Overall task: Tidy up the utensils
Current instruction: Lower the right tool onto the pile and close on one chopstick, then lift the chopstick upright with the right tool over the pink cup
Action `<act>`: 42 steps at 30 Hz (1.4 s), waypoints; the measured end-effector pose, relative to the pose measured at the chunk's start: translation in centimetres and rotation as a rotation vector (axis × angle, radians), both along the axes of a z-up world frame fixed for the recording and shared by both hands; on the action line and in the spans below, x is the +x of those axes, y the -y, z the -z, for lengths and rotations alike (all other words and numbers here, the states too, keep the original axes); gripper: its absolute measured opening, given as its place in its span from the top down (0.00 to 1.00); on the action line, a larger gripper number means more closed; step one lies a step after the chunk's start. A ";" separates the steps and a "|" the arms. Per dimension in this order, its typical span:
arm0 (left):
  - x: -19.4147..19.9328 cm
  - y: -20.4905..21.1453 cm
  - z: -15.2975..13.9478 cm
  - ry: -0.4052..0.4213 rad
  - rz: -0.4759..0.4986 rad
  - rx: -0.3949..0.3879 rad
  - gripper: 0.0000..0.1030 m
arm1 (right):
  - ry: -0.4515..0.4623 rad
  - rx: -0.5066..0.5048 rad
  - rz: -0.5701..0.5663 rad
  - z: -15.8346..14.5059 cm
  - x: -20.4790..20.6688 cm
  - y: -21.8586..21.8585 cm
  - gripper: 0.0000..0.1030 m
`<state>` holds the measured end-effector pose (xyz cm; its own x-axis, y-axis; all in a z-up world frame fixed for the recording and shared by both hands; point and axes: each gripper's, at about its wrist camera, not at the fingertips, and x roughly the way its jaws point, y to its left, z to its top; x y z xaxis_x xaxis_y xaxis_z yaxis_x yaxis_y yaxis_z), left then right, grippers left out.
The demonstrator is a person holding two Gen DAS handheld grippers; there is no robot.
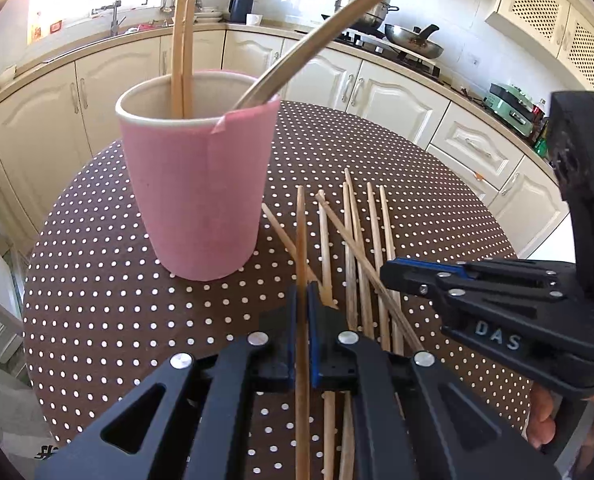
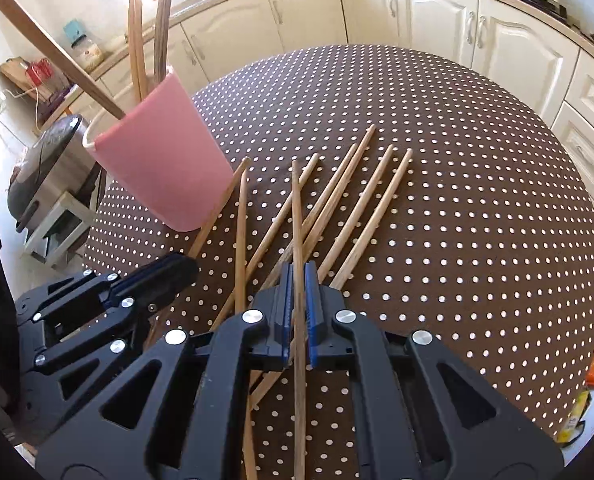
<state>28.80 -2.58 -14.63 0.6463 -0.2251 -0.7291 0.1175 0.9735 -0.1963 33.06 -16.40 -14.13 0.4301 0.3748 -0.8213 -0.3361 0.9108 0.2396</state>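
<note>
**While each claw clamps one chopstick, the cup waits just ahead**

Seen from the left wrist, the left claw (image 1: pixel 303 304) is pressed together on a single chopstick (image 1: pixel 301 240), which runs straight along the fingers and points toward the pink cup (image 1: pixel 197 196). That lengthwise hold probably suits tipping the stick upright into the cup, where two chopsticks (image 1: pixel 181 40) and a long-handled utensil (image 1: pixel 337 20) already lean on the rim. Loose chopsticks (image 1: pixel 371 248) lie crossed on the dotted counter (image 1: pixel 117 280), just right of the cup. The right claw (image 1: pixel 393 272) enters from the right, above that pile. Open counter lies left of the cup, with its curved edge well clear.

From the right wrist, the right claw (image 2: pixel 297 284) is likewise clamped on one chopstick (image 2: pixel 296 216), lifted over the loose chopsticks (image 2: pixel 361 200). The pink cup (image 2: pixel 161 168) stands to the upper left, the left claw (image 2: pixel 177 268) between it and this one, so I judge the left should deliver first. Wide bare counter (image 2: pixel 457 160) spreads right.
</note>
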 end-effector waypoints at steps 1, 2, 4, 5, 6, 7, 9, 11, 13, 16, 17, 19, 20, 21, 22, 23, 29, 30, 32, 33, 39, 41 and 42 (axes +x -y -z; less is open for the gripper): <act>0.0 -0.1 0.0 0.001 0.001 0.002 0.94 | -0.002 -0.011 0.005 0.1 0.1 -0.3 0.93; -0.1 -0.2 0.0 0.001 0.000 0.003 0.94 | -0.002 -0.024 0.010 0.2 0.1 -0.5 0.93; 0.3 -0.3 -0.1 -0.001 0.001 -0.003 0.94 | -0.012 -0.032 -0.001 0.4 0.5 -1.1 0.93; 0.4 -0.3 -0.1 -0.002 0.001 -0.004 0.94 | -0.014 -0.046 0.002 0.5 0.6 -1.3 0.93; 0.6 -0.1 -0.2 -0.003 0.001 -0.004 0.94 | -0.012 -0.060 0.004 0.7 0.7 -1.6 0.93; 0.7 -0.2 -0.2 -0.004 0.001 -0.003 0.94 | -0.019 -0.057 -0.003 0.8 0.8 -1.8 0.93; 1.0 -0.1 -0.2 -0.007 0.002 -0.005 0.94 | -0.032 -0.067 -0.010 1.2 1.0 -2.5 0.93; 1.4 0.0 -0.2 -0.009 0.002 -0.002 0.94 | -0.036 -0.059 -0.014 1.4 1.2 -2.8 0.93; 1.6 0.1 -0.2 -0.010 0.005 -0.004 0.94 | -0.040 -0.051 -0.018 1.6 1.4 -3.2 0.93; 1.6 0.1 -0.4 -0.004 0.014 -0.015 0.94 | -0.033 -0.047 -0.022 1.8 1.3 -3.4 0.93; 1.5 0.0 -0.4 -0.001 0.016 -0.019 0.94 | -0.030 -0.041 -0.023 1.7 1.2 -3.2 0.93; 1.3 -0.1 -0.5 0.011 0.024 -0.034 0.94 | -0.010 -0.025 -0.014 1.3 0.7 -2.5 0.93; 1.1 -0.1 -0.7 0.022 0.031 -0.043 0.94 | -0.001 -0.010 -0.009 0.9 0.4 -1.8 0.93; 0.8 -0.1 -1.0 0.036 0.041 -0.050 0.94 | 0.017 0.003 -0.003 0.4 -0.1 -1.5 0.93; 0.6 0.0 -1.2 0.050 0.050 -0.054 0.94 | 0.033 0.016 0.002 -0.1 -0.5 -1.1 0.93; 0.3 0.1 -1.4 0.066 0.061 -0.064 0.94 | 0.052 0.037 0.009 -0.6 -1.0 -0.7 0.93; -1.5 0.5 -2.8 0.175 0.119 -0.120 0.94 | 0.177 0.122 0.035 -4.0 -4.1 1.1 0.93; -1.9 0.6 -3.0 0.196 0.125 -0.132 0.94 | 0.199 0.132 0.038 -4.6 -4.8 1.2 0.93; -2.7 0.4 -3.8 0.253 0.137 -0.163 0.94 | 0.240 0.156 0.044 -5.7 -5.9 1.5 0.93; -3.0 0.3 -4.2 0.280 0.137 -0.176 0.94 | 0.254 0.163 0.047 -6.2 -6.2 1.5 0.93; -4.7 -1.2 -6.4 0.462 0.107 -0.233 0.94 | 0.439 0.230 0.076 -10.2 -9.1 1.8 0.93; -5.0 -1.9 -7.3 0.529 0.086 -0.247 0.94 | 0.492 0.247 0.086 -11.2 -9.7 1.8 0.94; -5.1 -2.2 -7.7 0.556 0.077 -0.254 0.94 | 0.521 0.254 0.092 -11.8 -9.9 1.7 0.94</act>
<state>23.66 -0.36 -6.89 0.8895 -0.4082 -0.2053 0.3365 0.8892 -0.3101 23.14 -18.11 -2.37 0.7932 0.4743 -0.3820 -0.3905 0.8774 0.2785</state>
